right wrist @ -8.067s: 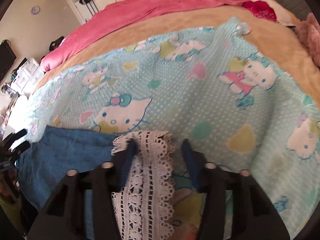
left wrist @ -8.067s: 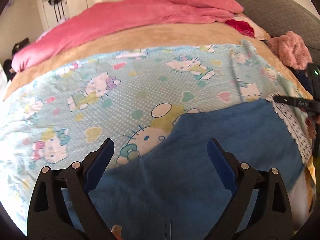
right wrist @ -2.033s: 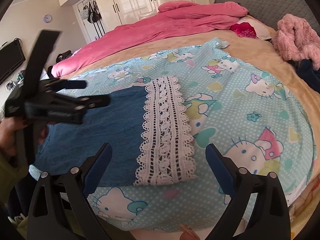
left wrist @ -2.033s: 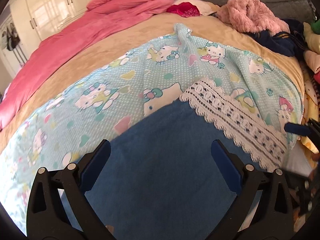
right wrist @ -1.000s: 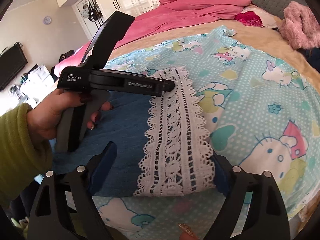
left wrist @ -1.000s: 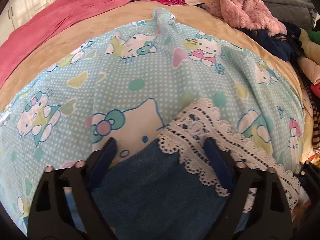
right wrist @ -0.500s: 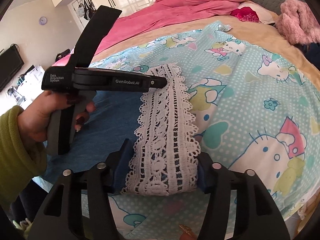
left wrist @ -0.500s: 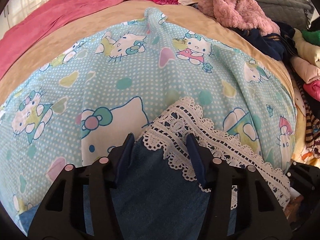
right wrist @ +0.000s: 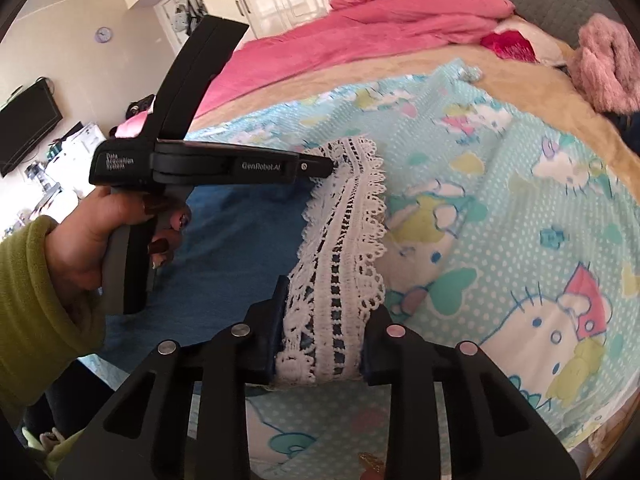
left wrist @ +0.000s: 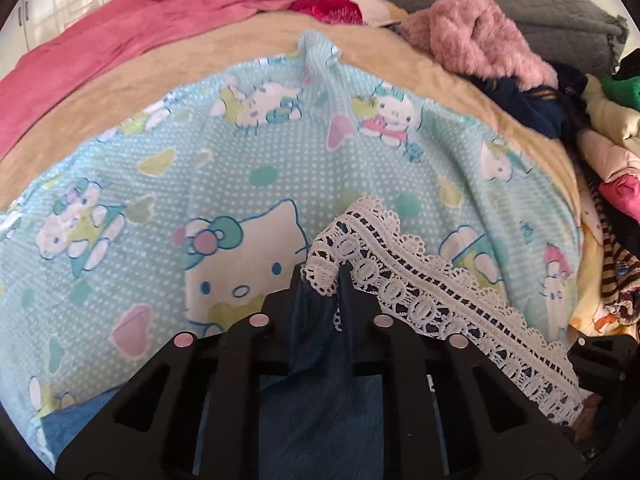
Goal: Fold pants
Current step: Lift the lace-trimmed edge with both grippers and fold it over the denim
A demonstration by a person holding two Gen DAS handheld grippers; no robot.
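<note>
Covering most of the bed, the cartoon-cat sheet (left wrist: 248, 184) carries the blue pants (right wrist: 240, 232) at lower centre of both views. Their white lace hem (right wrist: 344, 240) bunches upward. The left tongs (left wrist: 322, 292) pinch its far corner; the right tongs (right wrist: 320, 336) pinch its near end.

Pants (right wrist: 240, 232) lie on a sheet (left wrist: 224, 184) spread over a bed (left wrist: 132, 92). Their lace hem (right wrist: 344, 240) runs along the right side. The left gripper (left wrist: 322, 284) pinches the hem's far corner; the right gripper (right wrist: 320, 340) pinches its near corner. A blanket (left wrist: 140, 24) lies behind, clothes (left wrist: 480, 40) at far right.
</note>
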